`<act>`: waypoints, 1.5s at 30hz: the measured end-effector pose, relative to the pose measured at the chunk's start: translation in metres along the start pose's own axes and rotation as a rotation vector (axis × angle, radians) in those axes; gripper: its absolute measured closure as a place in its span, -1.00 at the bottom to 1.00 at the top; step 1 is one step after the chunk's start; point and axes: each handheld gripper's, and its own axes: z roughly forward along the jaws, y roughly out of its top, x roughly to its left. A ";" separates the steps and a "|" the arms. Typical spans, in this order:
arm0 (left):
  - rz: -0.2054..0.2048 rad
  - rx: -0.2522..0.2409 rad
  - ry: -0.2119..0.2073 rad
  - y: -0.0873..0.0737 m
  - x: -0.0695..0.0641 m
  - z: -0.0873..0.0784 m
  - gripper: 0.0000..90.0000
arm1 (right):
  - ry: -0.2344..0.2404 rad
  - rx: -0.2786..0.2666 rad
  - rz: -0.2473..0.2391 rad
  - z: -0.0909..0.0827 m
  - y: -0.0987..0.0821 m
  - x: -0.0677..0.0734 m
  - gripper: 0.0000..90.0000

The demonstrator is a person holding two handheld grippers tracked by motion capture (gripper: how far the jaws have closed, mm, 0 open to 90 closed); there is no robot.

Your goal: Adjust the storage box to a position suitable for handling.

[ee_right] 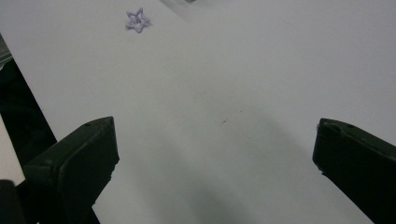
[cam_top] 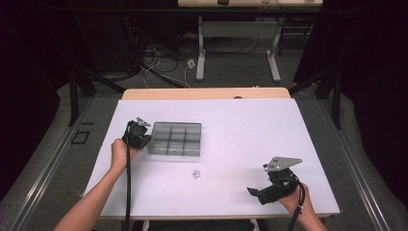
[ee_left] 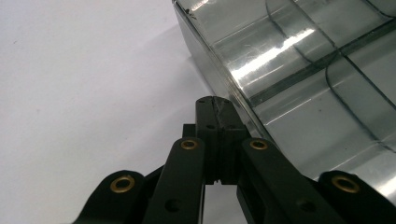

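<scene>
At frame left, the left gripper (cam_top: 142, 136), jaws pressed together, touched the clear compartmented plastic box (cam_top: 175, 139); nudging it should stay slow. The right gripper (cam_top: 257, 191) stood spread.

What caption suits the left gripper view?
Shut hand-held gripper beside the clear divided box on a white table.

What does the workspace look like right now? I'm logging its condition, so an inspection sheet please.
Surface: white table top, bare over most of it.
Job's things: clear compartment box at left centre; small purple star lying apart, in front of it.
Clutter: nothing seen.
Tongs: left tongs shut, tips at the box's side wall; right tongs wide open over bare table, nothing between them.
Cables: one trailing from each tool; loose cables on the floor beyond.
Surroundings: another table's legs, dark curtains.
</scene>
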 end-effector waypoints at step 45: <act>0.060 -0.009 -0.157 0.031 -0.065 0.006 1.00 | 0.013 0.000 -0.005 0.003 0.001 0.001 -1.00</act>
